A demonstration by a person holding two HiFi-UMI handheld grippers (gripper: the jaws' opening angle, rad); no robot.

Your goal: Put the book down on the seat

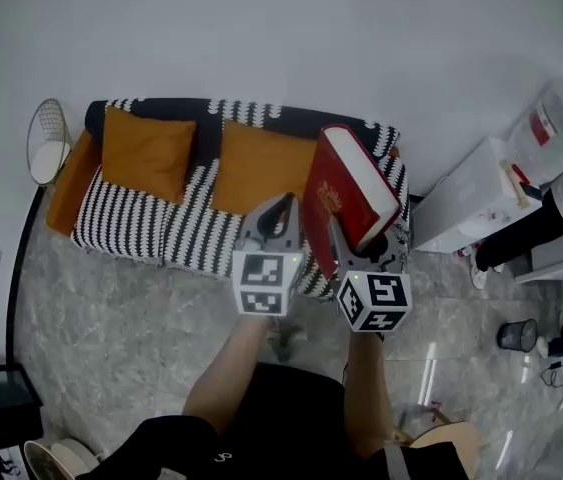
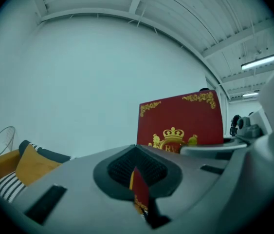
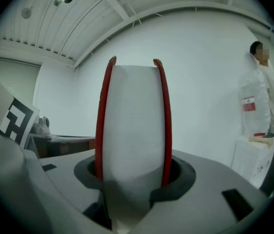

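Observation:
A thick red book [image 1: 351,193] with a gold crest stands upright over the right end of the striped sofa seat [image 1: 151,223]. My right gripper [image 1: 361,243] is shut on its lower edge. In the right gripper view the white page block [image 3: 133,121] sits between the red covers, with the right gripper [image 3: 133,174] clamped around it. My left gripper [image 1: 283,208] is just left of the book, its fingers drawn to a point. In the left gripper view the book cover [image 2: 180,118] faces the camera. The left gripper [image 2: 139,179] looks shut, with a red sliver showing in its slit.
Orange cushions [image 1: 146,153] [image 1: 261,173] lean on the sofa back. A wire side table [image 1: 49,143] stands at the sofa's left end. A white cabinet [image 1: 471,203] and a person in white [image 1: 561,208] [image 3: 268,91] are at the right. A small bin [image 1: 518,335] sits on the floor.

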